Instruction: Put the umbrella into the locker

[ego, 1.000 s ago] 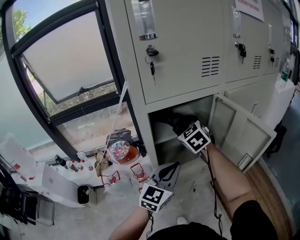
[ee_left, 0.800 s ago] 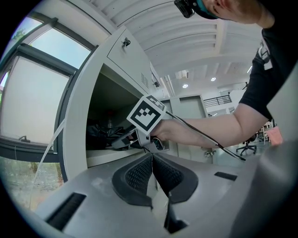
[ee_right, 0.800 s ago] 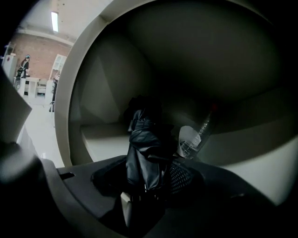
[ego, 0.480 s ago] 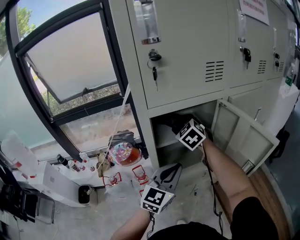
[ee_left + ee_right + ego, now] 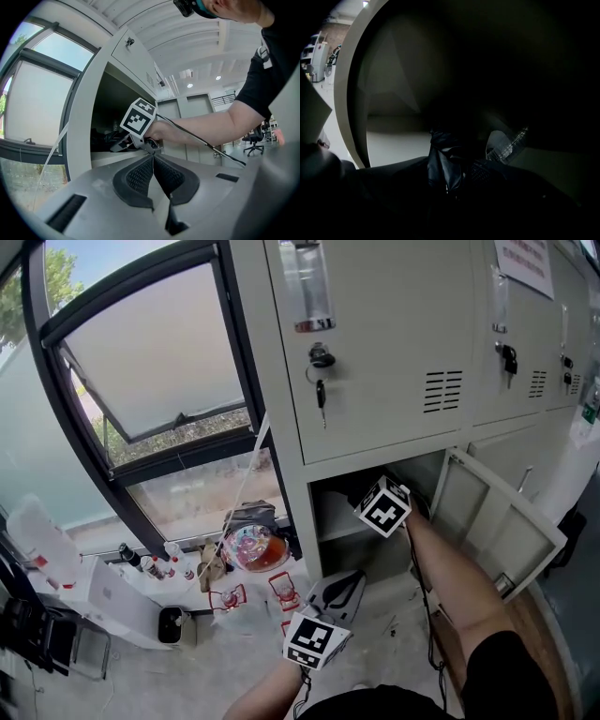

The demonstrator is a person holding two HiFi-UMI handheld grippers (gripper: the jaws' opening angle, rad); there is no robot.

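The lower locker compartment (image 5: 337, 514) stands open, its door (image 5: 502, 521) swung out to the right. My right gripper (image 5: 457, 180) reaches into that dark compartment; in the head view only its marker cube (image 5: 382, 505) and the forearm show. Its jaws are shut on the black folded umbrella (image 5: 443, 159), whose bunched fabric sticks out ahead between the pads. The umbrella's dark end (image 5: 361, 486) lies inside the opening. My left gripper (image 5: 342, 589) hangs low in front of the locker, jaws shut (image 5: 153, 161) with nothing between them.
A key (image 5: 321, 390) hangs in the closed upper locker door. On the floor to the left are a colourful round bag (image 5: 251, 547), small bottles (image 5: 150, 563), red-rimmed cups (image 5: 281, 589) and a white box (image 5: 117, 601). A tilted window (image 5: 150, 362) fills the left.
My right gripper has pushed a little further into the compartment with the umbrella and rolled slightly. The left gripper has stayed where it was.
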